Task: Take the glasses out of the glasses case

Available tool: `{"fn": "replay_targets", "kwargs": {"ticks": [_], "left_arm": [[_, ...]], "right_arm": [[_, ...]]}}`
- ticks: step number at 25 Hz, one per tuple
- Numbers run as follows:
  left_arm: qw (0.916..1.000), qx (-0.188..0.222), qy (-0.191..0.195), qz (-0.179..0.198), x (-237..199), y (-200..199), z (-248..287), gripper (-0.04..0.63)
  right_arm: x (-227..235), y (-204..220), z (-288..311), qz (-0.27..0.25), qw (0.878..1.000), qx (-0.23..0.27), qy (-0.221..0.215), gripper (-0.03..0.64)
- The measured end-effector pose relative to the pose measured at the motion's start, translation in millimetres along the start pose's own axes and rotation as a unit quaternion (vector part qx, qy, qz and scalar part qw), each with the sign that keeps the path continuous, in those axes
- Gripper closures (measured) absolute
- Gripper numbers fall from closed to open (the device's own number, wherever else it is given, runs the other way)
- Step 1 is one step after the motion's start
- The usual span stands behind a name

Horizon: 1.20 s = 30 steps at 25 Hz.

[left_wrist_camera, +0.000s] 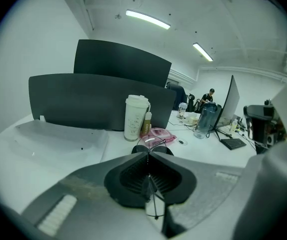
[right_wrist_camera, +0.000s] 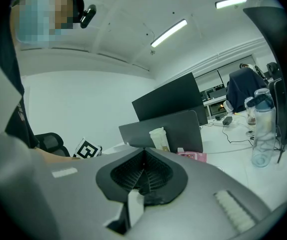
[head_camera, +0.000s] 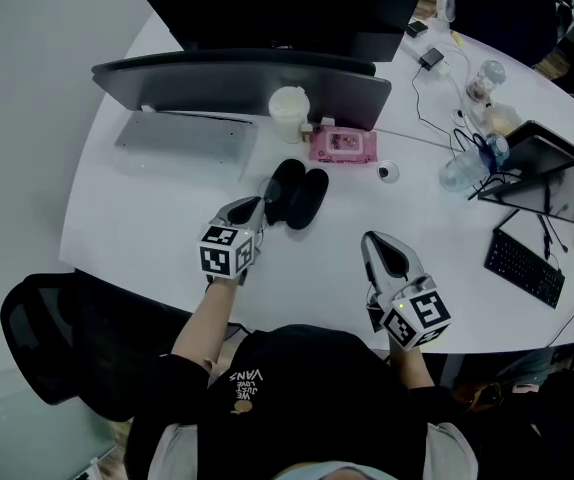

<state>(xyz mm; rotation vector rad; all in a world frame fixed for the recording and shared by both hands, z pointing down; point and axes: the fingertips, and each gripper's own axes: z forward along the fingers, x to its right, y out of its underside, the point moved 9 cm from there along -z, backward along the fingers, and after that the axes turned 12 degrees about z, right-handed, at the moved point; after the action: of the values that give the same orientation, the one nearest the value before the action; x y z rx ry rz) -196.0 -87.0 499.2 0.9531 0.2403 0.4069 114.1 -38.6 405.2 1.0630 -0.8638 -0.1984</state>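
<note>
Pinching glasses [left_wrist_camera: 151, 140] unseen overhead: left gripper [left_wrist_camera: 148, 155]

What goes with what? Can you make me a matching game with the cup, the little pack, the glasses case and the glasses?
Things:
1. cup
2. pack
3. glasses case
4. glasses

Clues:
A. black and lying open
B. pink
C. pinched in the left gripper
D. white

Pairs: 1-D, 2-B, 3-A, 4-C
</note>
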Motion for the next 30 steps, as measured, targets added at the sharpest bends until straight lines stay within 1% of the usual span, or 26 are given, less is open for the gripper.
{"fn": "replay_targets", "kwargs": {"ticks": [6,16,30], "left_arm": [[0.9998,0.016,-0.011,-0.004,5,4,-22,0.587],[0.998,0.049,-0.04,-0.009,17,8,-59,0.588],[0.9947,0.08,-0.062,-0.02,44,21,-98,0.587]], "right_arm": [[-10,3,-6,-0.008,1.0,-0.002,-0.011,0.618],[-25,8,-15,-0.022,0.999,-0.009,-0.032,0.618],[-39,17,-39,-0.041,0.998,-0.021,-0.05,0.618]]}}
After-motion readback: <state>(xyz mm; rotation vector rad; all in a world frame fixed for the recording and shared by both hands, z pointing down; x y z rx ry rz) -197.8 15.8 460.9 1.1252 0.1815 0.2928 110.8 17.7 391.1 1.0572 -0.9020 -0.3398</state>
